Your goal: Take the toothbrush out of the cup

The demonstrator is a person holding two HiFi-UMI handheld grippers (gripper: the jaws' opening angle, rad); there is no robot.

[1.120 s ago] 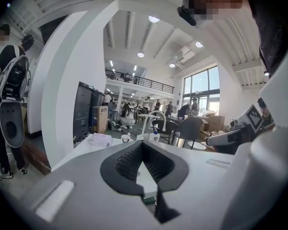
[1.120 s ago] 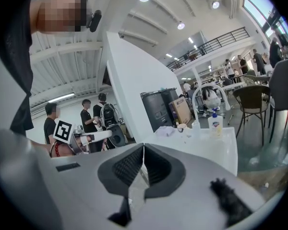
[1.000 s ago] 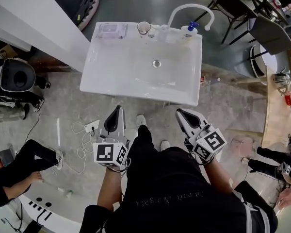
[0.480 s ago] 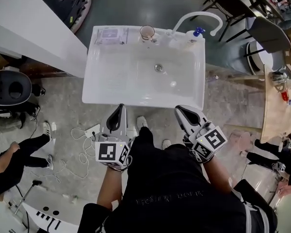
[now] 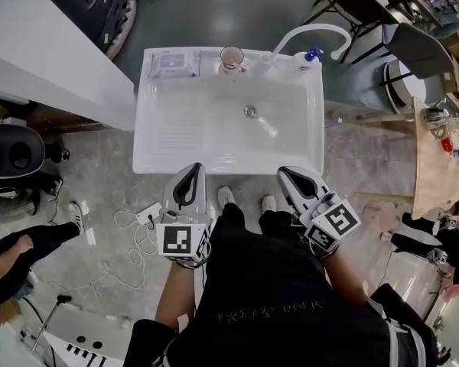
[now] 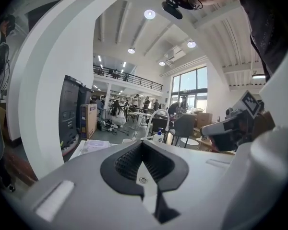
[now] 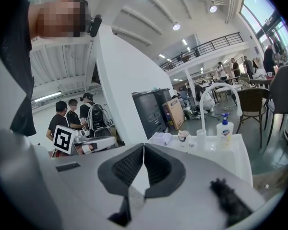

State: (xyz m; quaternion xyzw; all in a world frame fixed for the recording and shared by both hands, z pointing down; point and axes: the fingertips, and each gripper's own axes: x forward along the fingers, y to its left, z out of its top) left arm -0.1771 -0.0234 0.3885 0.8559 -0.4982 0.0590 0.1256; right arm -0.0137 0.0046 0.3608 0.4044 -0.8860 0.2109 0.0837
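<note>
Step in hand: approach. The cup [image 5: 231, 56] stands on the back rim of the sink [image 5: 237, 165], left of the faucet [image 5: 306, 33]. The toothbrush is too small to make out in it. Reach across the basin, open one gripper short of the cup, pinch the brush handle and lift straight up. The left gripper [image 5: 190, 173] and right gripper [image 5: 287, 176] have their jaws pressed together and hold nothing. Both are near the sink's front edge.

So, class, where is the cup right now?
In the head view, the cup stands on the back ledge of the sink, between the flat packet at left and the faucet.
</note>
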